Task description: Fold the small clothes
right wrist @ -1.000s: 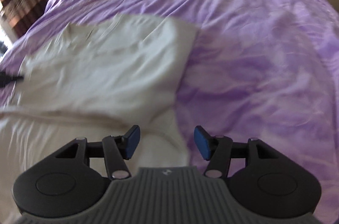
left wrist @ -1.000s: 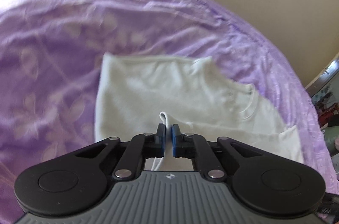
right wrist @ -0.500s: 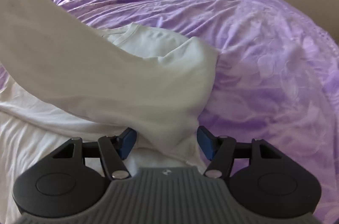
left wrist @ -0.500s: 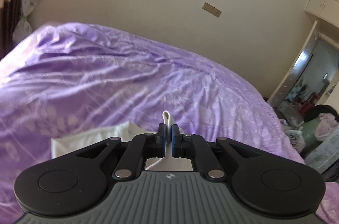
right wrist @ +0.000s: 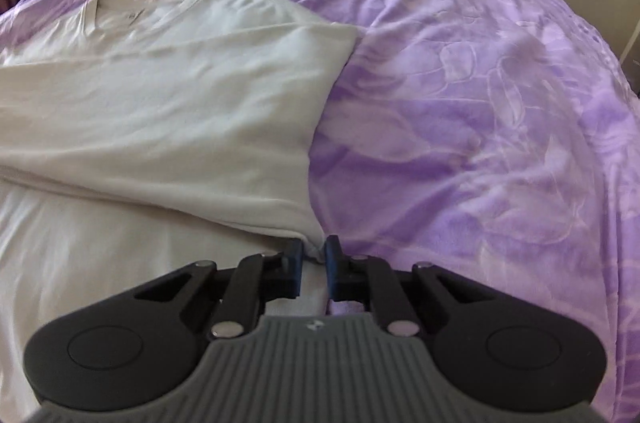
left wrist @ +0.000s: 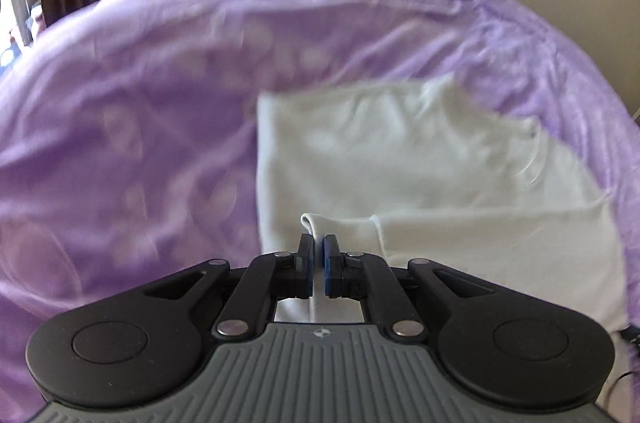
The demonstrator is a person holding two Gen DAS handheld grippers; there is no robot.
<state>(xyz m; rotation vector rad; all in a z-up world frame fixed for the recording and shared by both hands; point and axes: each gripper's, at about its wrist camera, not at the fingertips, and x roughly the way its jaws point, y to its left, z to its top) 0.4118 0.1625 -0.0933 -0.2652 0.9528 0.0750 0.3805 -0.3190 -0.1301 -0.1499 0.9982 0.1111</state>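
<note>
Our right claw (right wrist: 313, 255), gaping half a second ago, now pinches the white T-shirt (right wrist: 168, 111) at its near corner; our left claw (left wrist: 319, 250) keeps its bunched hem; the folded shirt lies ahead on the purple bedspread (right wrist: 460, 103), ready for another fold

A: What can't you make out ahead of the left gripper (left wrist: 316, 255)?

B: The purple bedspread (left wrist: 160, 103) is motion-blurred; its pattern smears. The white shirt (left wrist: 420, 159) is soft too, and its near edge hides behind the tool body.

A: And by the right gripper (right wrist: 311, 259)?

B: The shirt (right wrist: 160, 103) runs off the left edge. The corner between the pads (right wrist: 295, 263) is mostly hidden by them.
</note>
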